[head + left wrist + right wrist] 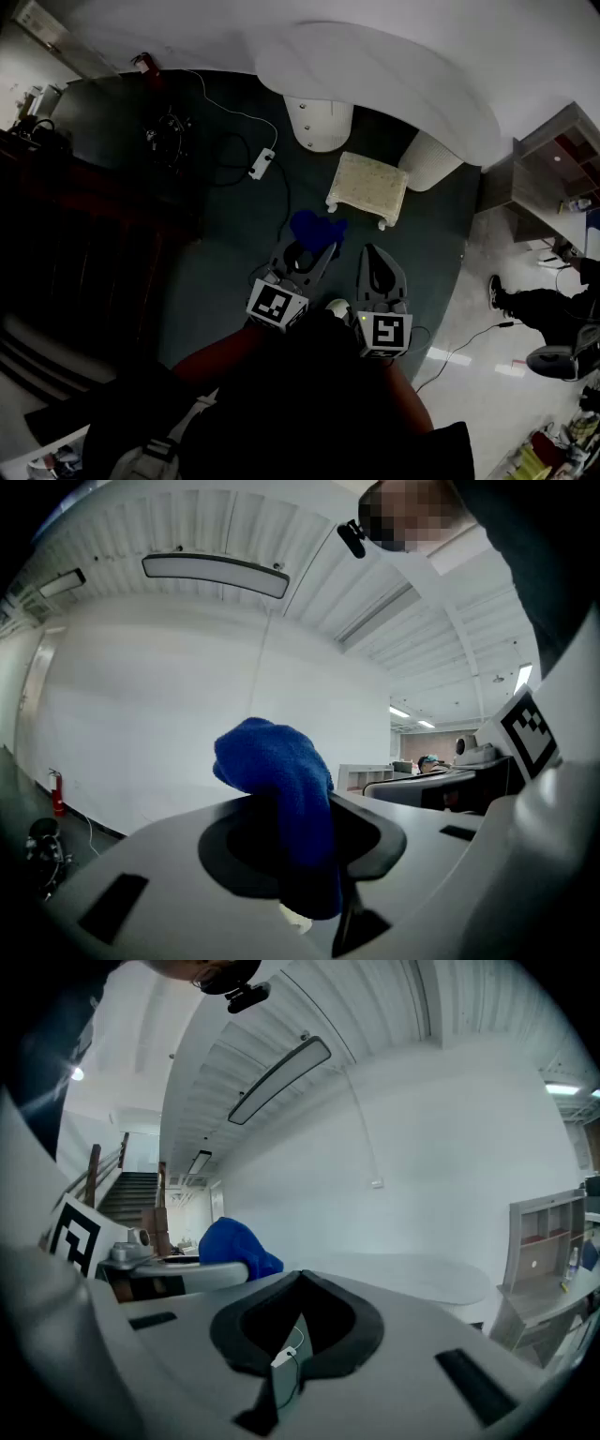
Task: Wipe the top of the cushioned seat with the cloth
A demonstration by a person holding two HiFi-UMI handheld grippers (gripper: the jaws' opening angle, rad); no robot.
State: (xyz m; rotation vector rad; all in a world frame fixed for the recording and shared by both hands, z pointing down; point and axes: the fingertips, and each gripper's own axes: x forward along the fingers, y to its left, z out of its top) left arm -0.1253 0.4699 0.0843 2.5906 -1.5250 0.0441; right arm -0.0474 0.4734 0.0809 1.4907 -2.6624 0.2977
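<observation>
Ahead of both grippers, apart, sits the seat (367, 185); left gripper (314, 251) clamps the cloth (314, 228); right gripper (375, 251) closed, empty; best to press the cloth flat and sweep edge to edge.

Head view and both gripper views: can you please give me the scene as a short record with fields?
left tongs: shut on the blue cloth
right tongs: shut, empty
cloth: bunched, sticks out past the tips
seat: cream cushion on short legs, on the dark carpet, ahead of both tongs
wiping: not begun; the cloth is not on the seat
</observation>
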